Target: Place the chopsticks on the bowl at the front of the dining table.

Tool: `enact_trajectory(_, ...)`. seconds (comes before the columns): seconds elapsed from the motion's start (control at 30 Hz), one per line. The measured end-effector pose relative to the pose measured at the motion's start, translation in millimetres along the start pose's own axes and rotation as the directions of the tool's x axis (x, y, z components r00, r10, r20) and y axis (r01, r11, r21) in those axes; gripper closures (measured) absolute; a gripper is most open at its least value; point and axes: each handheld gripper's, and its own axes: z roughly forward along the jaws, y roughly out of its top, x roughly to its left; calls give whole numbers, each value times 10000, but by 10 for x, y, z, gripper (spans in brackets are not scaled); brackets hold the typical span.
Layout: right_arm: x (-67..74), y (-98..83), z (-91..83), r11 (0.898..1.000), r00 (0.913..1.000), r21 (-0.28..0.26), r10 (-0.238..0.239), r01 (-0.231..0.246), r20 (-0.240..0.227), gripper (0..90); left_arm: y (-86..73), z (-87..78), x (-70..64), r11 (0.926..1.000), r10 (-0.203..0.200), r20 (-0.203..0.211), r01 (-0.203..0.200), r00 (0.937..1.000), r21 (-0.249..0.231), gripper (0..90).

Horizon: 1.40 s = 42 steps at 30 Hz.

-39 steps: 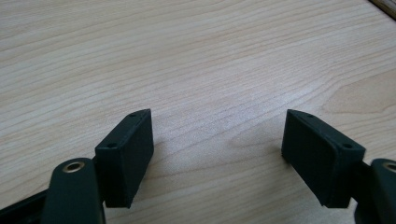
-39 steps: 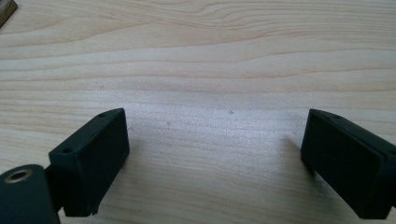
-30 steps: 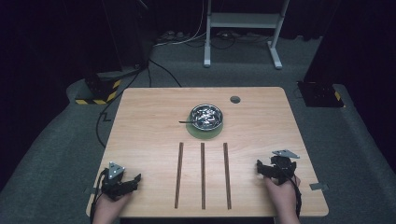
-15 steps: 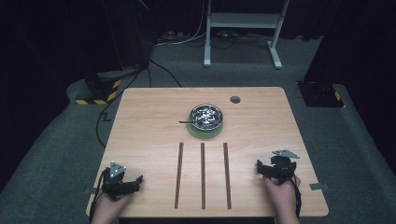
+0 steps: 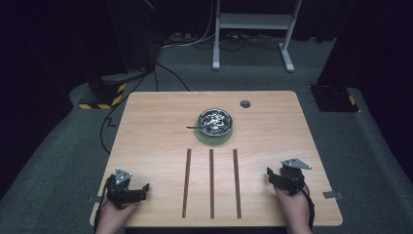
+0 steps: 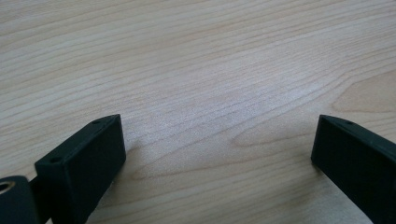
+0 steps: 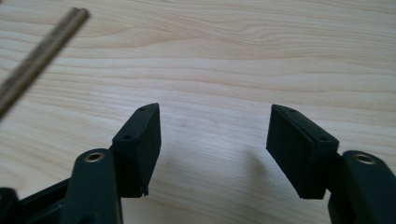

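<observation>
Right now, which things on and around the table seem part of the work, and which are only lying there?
Likely for the work:
- three dark wooden sticks
- shiny metal bowl on green round mat
- left tool, right tool, both open

Lying about:
- yellow-black striped box
- white metal stand
- floor cables

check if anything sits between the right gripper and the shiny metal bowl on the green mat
Nothing visible does. The right gripper rests at the near right edge; bare wooden table runs to the shiny metal bowl. The three dark strips lie left of that path.

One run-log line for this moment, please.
left gripper: open, empty | right gripper: open, empty | bowl: mid-table, untouched
</observation>
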Motion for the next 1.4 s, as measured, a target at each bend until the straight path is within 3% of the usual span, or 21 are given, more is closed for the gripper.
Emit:
enact_trajectory(0.27,295,96,-79,9992,9990,-222,-350,344,-281,421,0,0,0,10000,1,1,-1,10000,-2,29)
enact_trajectory(0.6,674,214,-33,9973,9930,-414,-642,603,-993,640,-1,0,-1,10000,-37,25,37,10000,0,30)
enact_trajectory(0.87,918,275,51,9953,9866,-329,-947,911,-1325,719,-1,0,-1,10000,-30,28,30,10000,-10,30)
enact_trajectory(1.4,1059,246,191,9952,9839,33,-966,982,-1507,780,-2,-1,-1,10000,-31,33,32,10000,-3,30)
